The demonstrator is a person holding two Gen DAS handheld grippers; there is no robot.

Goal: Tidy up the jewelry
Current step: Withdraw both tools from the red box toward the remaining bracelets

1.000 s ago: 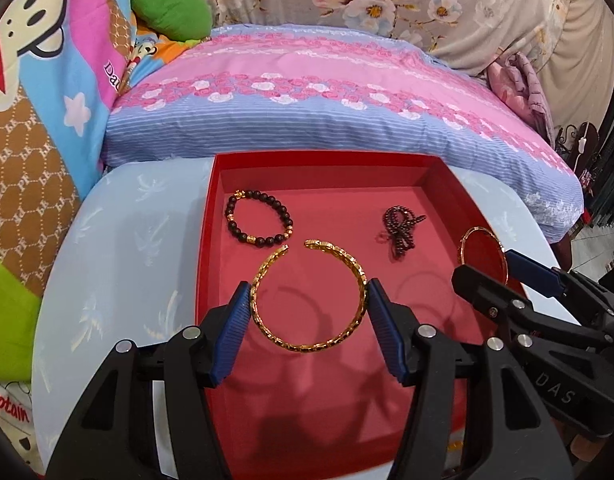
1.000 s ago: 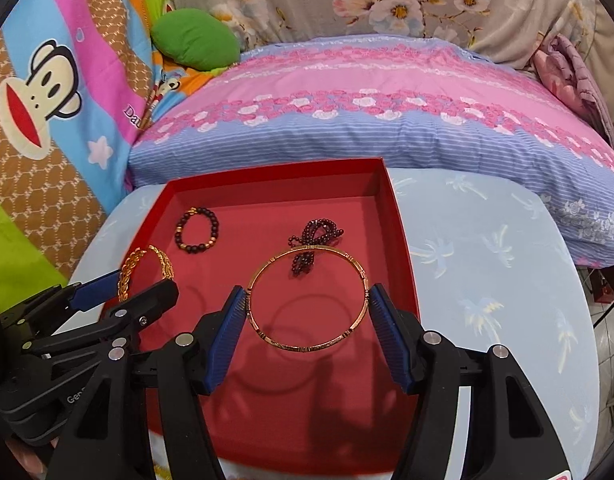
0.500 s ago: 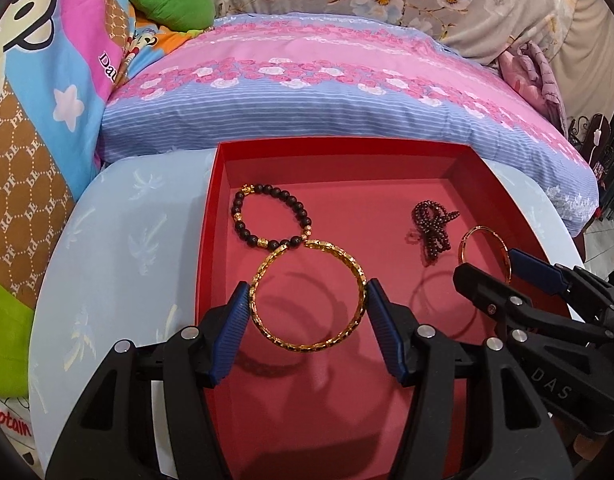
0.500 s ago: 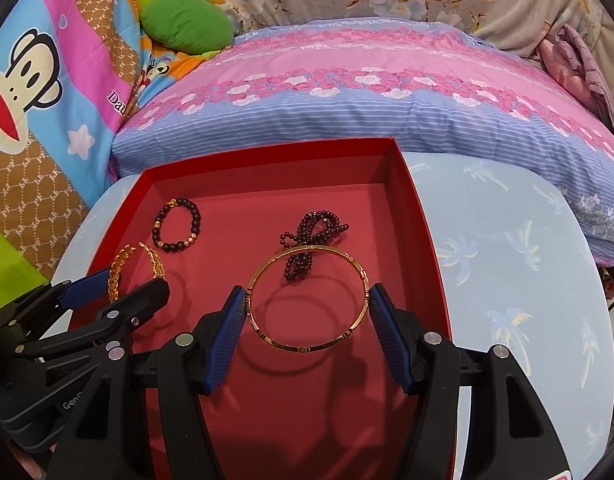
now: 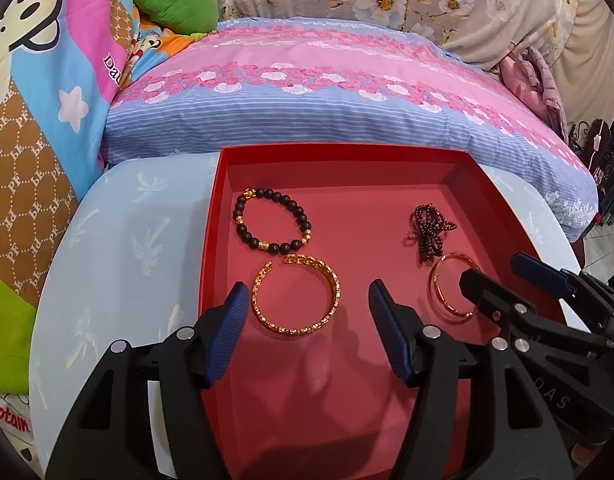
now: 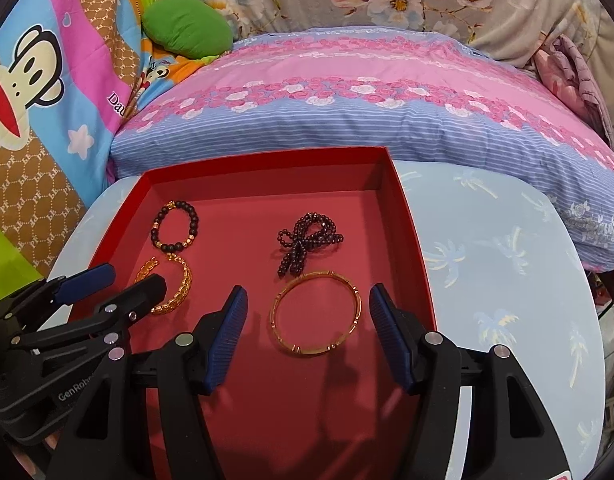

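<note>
1. A shallow red tray point(image 5: 215, 248) sits on a pale blue table top point(image 5: 119, 264) printed with palm trees. Behind it, at twelve o'clock, lies a pink and blue flowered pillow point(image 5: 327, 96).
2. Four pieces of jewelry lie on the tray floor.
3. A black bead bracelet point(image 5: 271, 220) with gold spacers lies at about eleven o'clock in the left wrist view.
4. Just below it, almost touching, is an open gold cuff bangle point(image 5: 297, 294), its gap facing the beads.
5. A bunched dark red bead strand point(image 6: 307, 242) lies at about twelve o'clock in the right wrist view.
6. Directly below that strand, its top edge touching the beads, is a thin closed gold bangle point(image 6: 317, 312).
7. The left gripper point(image 5: 303, 320) hovers low over the tray. The gold cuff bangle lies between its blue fingers point(image 5: 227, 336), and a clear gap shows on the right side. Its jaws are opening, and the pads are not pressing on the cuff.
8. The right gripper point(image 6: 305, 324) hovers beside it at three o'clock. The thin gold bangle lies flat between its blue pads point(image 6: 389, 340), with gaps on both sides, so the jaws stand apart and hold nothing.
9. A green cushion point(image 6: 187, 26) sits at eleven o'clock beyond the pillow, against a cartoon monkey blanket point(image 6: 31, 80).
</note>
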